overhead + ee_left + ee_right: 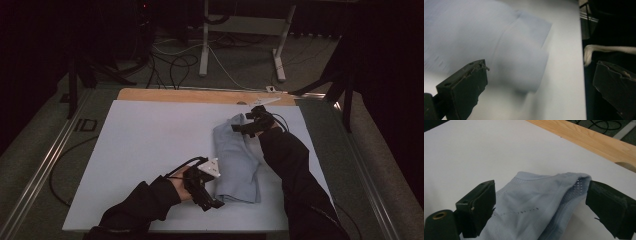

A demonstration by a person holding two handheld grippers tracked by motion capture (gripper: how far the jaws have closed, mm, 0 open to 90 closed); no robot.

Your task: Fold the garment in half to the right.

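Observation:
A light blue folded cloth (235,160) lies lengthwise on the right half of a white sheet (150,145). My left gripper (212,200) sits at the cloth's near left corner. In the left gripper view its jaws (541,66) stand wide open, and the blurred cloth (499,45) lies ahead of them without touching the pads. My right gripper (245,127) is at the cloth's far end. In the right gripper view its jaws (541,187) are spread wide. The cloth's bunched, raised edge (536,202) sits between them, reaching close to the right pad.
The white sheet covers a wooden table whose bare edge (190,95) shows at the back. Behind it are white desk legs (205,45) and cables on the floor. A metal rail (45,165) runs along the left. Bare sheet lies left of the cloth.

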